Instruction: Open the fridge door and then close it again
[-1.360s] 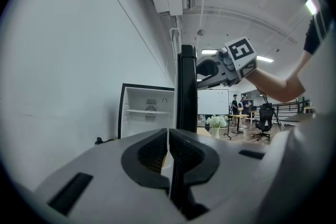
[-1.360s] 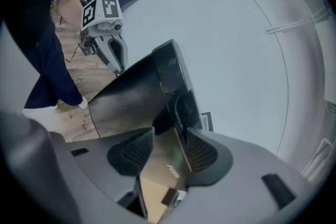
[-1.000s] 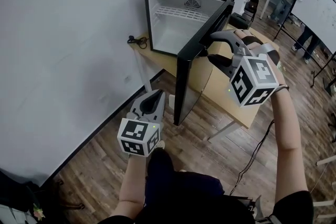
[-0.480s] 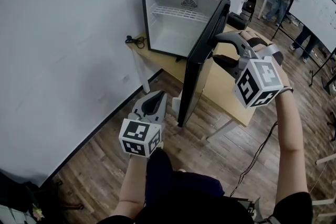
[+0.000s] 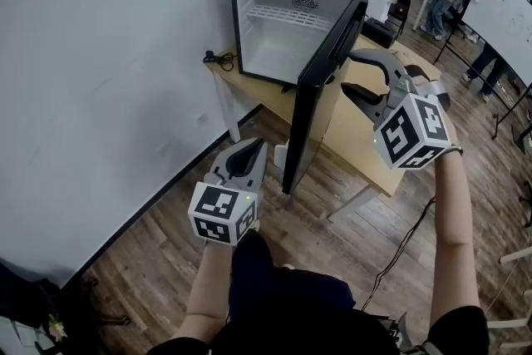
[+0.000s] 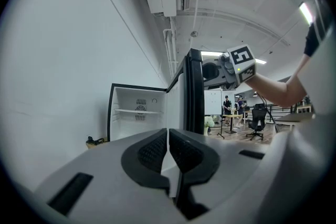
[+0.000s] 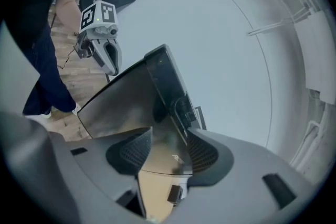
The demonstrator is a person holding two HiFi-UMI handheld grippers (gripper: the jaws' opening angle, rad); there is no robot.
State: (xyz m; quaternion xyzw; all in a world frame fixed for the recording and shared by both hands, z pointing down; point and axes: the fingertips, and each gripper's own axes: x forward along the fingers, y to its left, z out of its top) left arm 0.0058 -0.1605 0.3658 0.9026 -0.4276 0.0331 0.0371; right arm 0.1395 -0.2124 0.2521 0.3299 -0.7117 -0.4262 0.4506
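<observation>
Nearby, the left gripper [image 6: 168,136] hangs shut and empty; beyond, the right gripper [image 7: 168,139], jaws wide and just opened further, loosely straddles the upper edge of the likely stiff, slick fridge door [image 5: 320,96], open past the left edge of the desk [image 5: 349,141], probably best pushed there.

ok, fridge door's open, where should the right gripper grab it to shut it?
On the fridge door, probably pinch the thin free edge near its top corner, coming from the glossy outer side, where the right gripper sits. Its jaws have just been opening; the door is ahead of them, ungripped.
</observation>
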